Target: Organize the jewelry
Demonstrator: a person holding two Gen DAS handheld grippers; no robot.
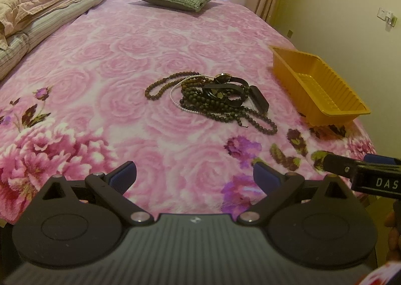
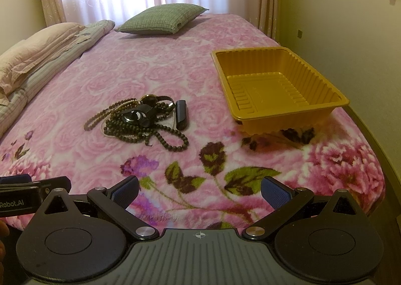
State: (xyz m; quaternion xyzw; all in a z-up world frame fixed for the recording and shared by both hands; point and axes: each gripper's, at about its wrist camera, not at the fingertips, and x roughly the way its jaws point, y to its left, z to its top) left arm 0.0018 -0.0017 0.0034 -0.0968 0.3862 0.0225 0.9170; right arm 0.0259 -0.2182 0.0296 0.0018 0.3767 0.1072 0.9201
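With nothing picked up yet, both wide apart: left gripper (image 1: 194,176) and right gripper (image 2: 199,188), low over the pink blanket (image 2: 175,64). Tangled beads (image 2: 140,124) heaped mid-bed, just left of the yellow tray (image 2: 333,94). Best to pinch one loose strand, lift slowly, avoid dragging the pile.

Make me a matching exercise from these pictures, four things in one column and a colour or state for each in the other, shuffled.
Things:
1. tray
2. pillow
3. bead pile
4. left gripper

States:
A. green check
B. open, holding nothing
C. orange, empty
D. tangled on the bedspread

Pairs: 1-C, 2-A, 3-D, 4-B
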